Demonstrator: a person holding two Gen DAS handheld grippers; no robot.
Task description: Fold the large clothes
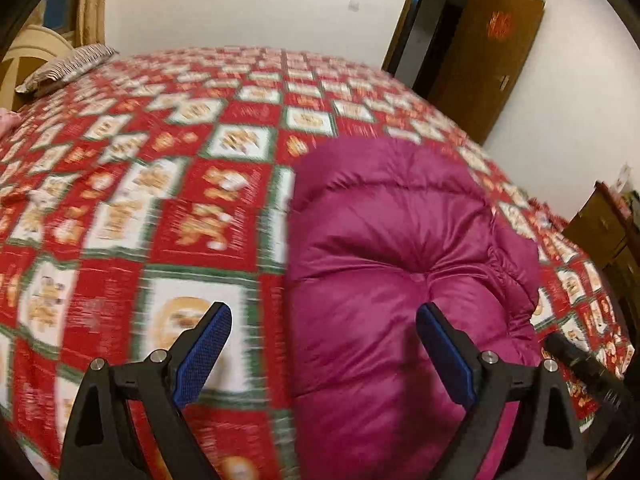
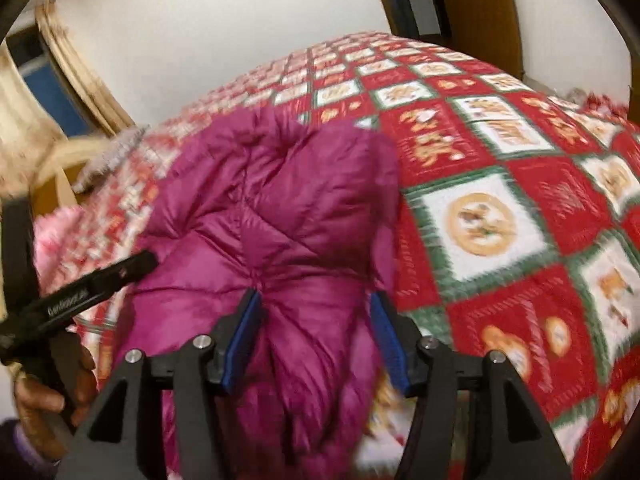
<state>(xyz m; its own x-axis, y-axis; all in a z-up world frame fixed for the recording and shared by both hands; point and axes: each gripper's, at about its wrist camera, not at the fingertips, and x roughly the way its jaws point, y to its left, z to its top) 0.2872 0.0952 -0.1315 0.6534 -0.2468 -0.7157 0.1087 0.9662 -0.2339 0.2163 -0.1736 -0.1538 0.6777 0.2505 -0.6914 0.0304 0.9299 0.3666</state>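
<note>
A magenta puffer jacket (image 1: 404,264) lies bundled on a bed under a red, green and white patchwork bedspread (image 1: 168,208), and I hover over it with both tools. My left gripper (image 1: 324,344) has its jaws spread wide with nothing between them: one blue pad shows over the bedspread, the other over the jacket's left edge. My right gripper (image 2: 316,340) also has its jaws spread, straddling a ridge of the quilted fabric near me; I cannot tell whether the pads touch the cloth, but they are not pressed in on it.

I judge the fold well along: the jacket sits as a compact, puffy mound rather than spread flat, its gathered cuff or hem showing at the right side in the left view. This looks like the moment between grips. The next move calls for closing on a firm pinch of the slippery shell, probably at the near edge, and either doubling the bundle over or pressing it flat, since trapped air may make it spring open.

The only writing I can see is white lettering on the black body of the left tool (image 2: 76,300) in the right view; it appears to be a maker's name, but it is too blurred to read with confidence. A red emblem marks the brown door (image 1: 496,56) at the far right, unreadable too.
</note>
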